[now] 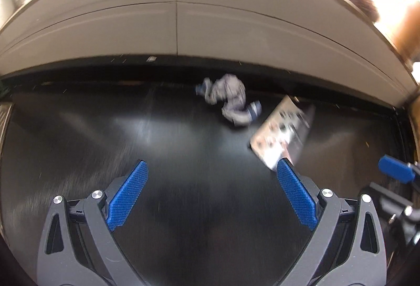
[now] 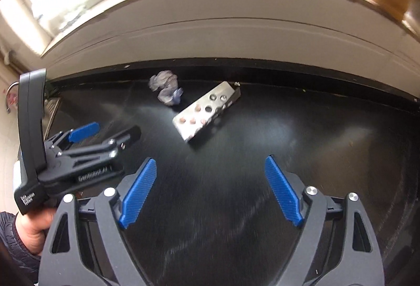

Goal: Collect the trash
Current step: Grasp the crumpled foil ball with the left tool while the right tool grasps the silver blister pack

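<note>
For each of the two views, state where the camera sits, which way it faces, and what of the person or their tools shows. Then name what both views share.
Left wrist: on the left tool, facing steeply down at the black surface; right tool's tip at the edge.
Right wrist: on the right tool, same downward aim; the left tool and hand show.
Shared: crumpled paper, blister pack.

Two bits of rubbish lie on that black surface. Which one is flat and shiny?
The silver blister pack, a flat foil strip with round pill pockets. The other piece, the crumpled grey-blue paper wad beside it near the back edge, is balled up and dull.
</note>
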